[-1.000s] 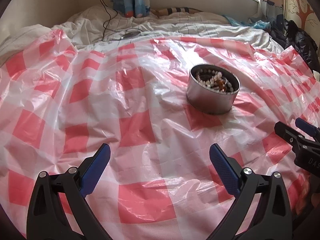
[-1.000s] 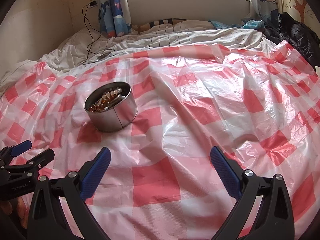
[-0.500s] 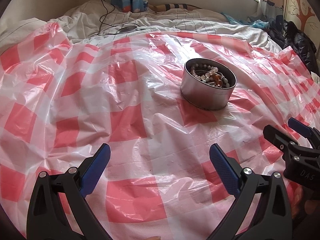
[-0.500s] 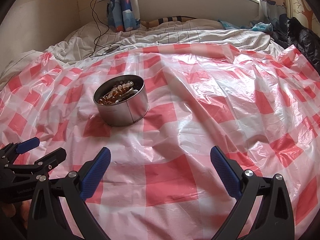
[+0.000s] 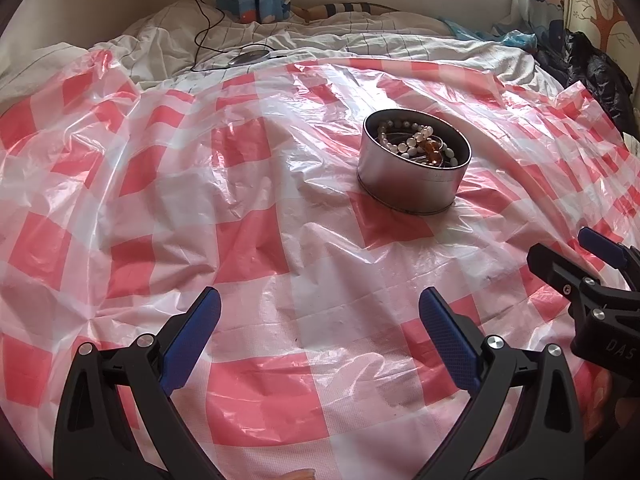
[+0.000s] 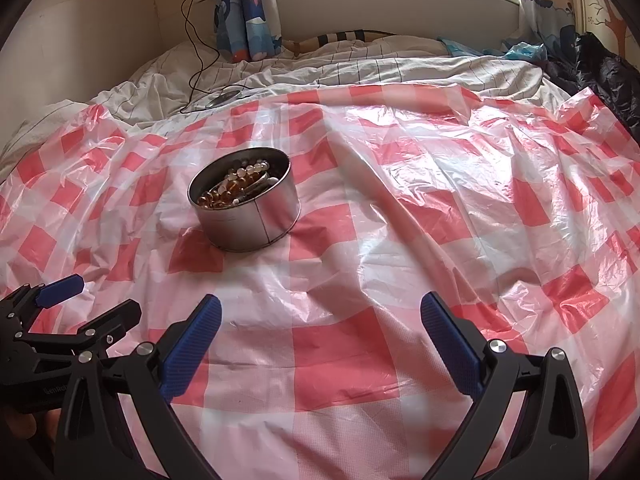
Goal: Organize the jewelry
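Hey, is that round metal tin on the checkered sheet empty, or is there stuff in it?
Not empty. The lidless metal tin stands upright and holds bead jewelry, pale and amber strands piled inside.

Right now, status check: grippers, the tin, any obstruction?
Left gripper open, empty. Right gripper open, empty. Round tin upright on checked sheet, beads inside. Nothing in the way.

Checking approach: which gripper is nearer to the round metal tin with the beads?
Roughly equal, perhaps the right. The tin lies ahead-left of the right gripper and ahead-right of the left gripper. Both are open, well short of it.
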A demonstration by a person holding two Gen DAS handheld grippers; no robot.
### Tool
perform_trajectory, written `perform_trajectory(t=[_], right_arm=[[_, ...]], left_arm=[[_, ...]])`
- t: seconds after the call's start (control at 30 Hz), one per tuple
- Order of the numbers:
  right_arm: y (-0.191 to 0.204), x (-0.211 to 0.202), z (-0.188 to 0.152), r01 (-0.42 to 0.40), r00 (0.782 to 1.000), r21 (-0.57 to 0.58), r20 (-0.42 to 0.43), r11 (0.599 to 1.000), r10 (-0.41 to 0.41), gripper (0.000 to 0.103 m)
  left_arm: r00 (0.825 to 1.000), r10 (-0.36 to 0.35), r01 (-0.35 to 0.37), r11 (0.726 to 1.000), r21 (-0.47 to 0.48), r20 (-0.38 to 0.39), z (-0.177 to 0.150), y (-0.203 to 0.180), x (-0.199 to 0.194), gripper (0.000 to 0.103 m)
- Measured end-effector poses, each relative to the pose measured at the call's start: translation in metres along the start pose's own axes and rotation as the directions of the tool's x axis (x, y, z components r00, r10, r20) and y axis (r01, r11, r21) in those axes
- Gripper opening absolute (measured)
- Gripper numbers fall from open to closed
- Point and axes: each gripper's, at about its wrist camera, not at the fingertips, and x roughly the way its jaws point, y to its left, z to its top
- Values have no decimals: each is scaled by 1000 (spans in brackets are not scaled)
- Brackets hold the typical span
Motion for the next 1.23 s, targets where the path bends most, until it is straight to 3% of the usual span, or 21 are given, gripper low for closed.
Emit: perform_trajectory(t=[0.6, 0.8, 1.0, 1.23], right_arm=[[1, 1, 0, 0, 1000, -1, -3, 1000, 0, 96], [1, 3, -1, 0, 1000, -3, -6, 1000, 0, 96], [1, 3, -2, 1, 1000, -5, -3, 1000, -1, 96], [1, 3, -2, 1, 1000, -5, -4, 1000, -1, 96]], left_arm=[[1000, -2, 2, 1000, -18, -16, 1, 2, 1, 95], [999, 5, -5, 1000, 3, 39, 0, 0, -12, 95], [999, -1, -1, 998, -62, -33, 1, 14, 1, 95], [999, 23, -26, 998, -65, -45, -1, 15, 4, 95]])
